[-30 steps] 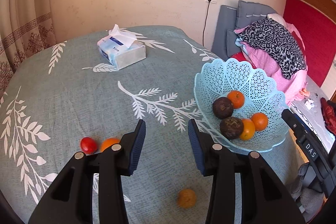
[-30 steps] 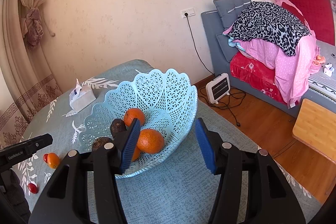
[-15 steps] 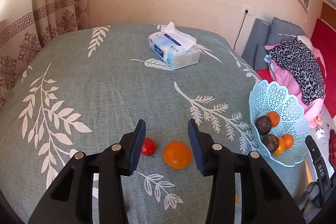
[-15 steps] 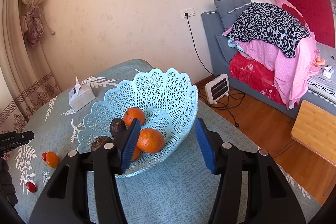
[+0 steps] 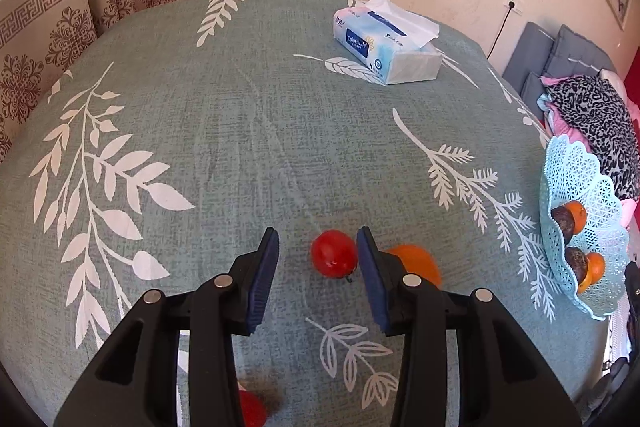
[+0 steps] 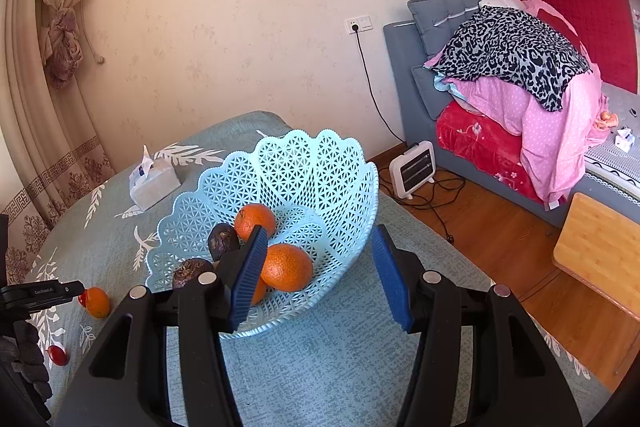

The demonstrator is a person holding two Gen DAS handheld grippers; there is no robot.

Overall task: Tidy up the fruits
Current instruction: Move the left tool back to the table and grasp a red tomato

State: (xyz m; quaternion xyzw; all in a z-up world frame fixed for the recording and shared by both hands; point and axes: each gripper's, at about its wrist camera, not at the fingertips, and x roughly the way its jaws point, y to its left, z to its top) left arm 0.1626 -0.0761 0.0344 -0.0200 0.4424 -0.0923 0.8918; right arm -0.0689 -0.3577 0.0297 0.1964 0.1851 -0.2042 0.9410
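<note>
Now that the left tool (image 5: 318,247) has swung over to straddle the red tomato (image 5: 334,254) at lower centre, jaws apart, pickup looks next; the right tool (image 6: 320,267) waits open by the basket (image 6: 320,163).

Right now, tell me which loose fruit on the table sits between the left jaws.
The red tomato, untouched; the orange lies outside them, another red fruit beneath.

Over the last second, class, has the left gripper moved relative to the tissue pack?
Yes. The left gripper swung left, away from the basket; the tissue pack slid rightward in view.
</note>
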